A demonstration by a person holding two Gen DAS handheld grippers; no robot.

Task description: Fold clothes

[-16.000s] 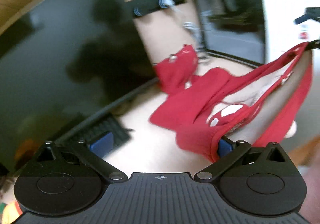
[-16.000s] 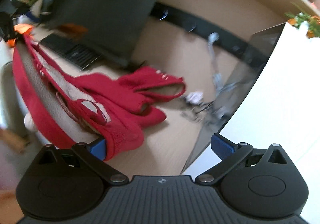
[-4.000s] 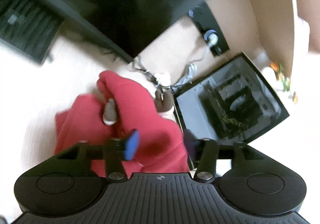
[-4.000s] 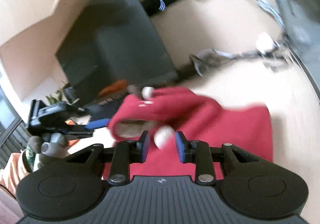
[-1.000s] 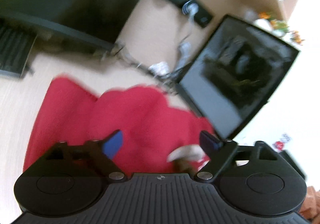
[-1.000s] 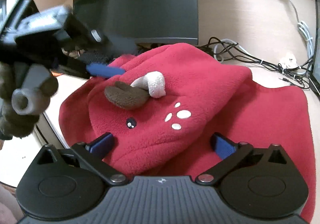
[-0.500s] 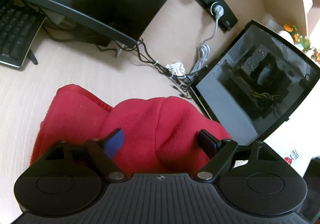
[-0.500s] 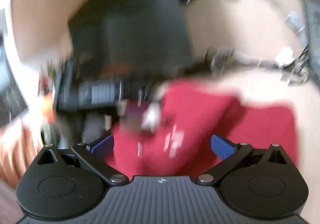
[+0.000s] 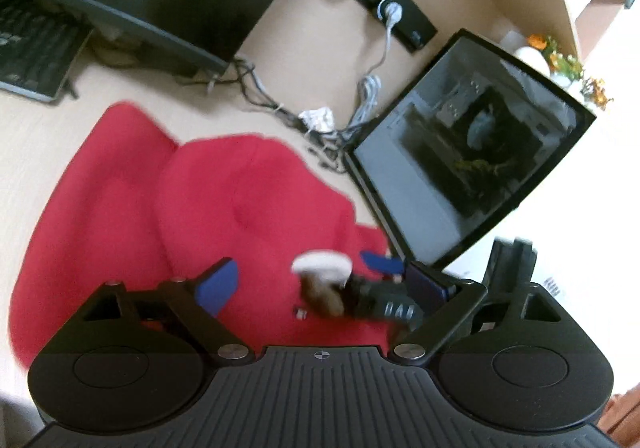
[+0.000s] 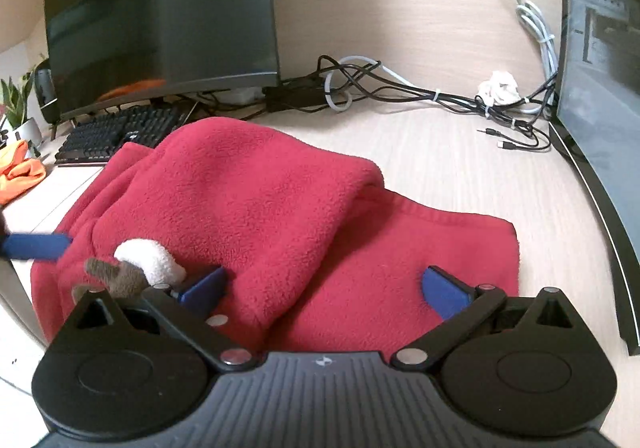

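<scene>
Soft daylight; left view motion-blurred, edges bowed.

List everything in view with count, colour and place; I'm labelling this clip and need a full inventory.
Fleece garment: one, red, folded on the desk, centre.
Antler and ear trim: one white piece, one brown, at the garment's near left edge.
Desk: one, light wood, under everything.
Monitor: one, black, back left.
Keyboard: one, black, below the monitor.
Cables: a bundle, black and white, behind the garment.
Computer case: one, black, glass-sided, right.
Orange cloth: one, far left.
Plant: one, green, far left.
Left gripper: black, blue pads, open over the garment.
Right gripper: black, blue pads, open over the garment.
</scene>
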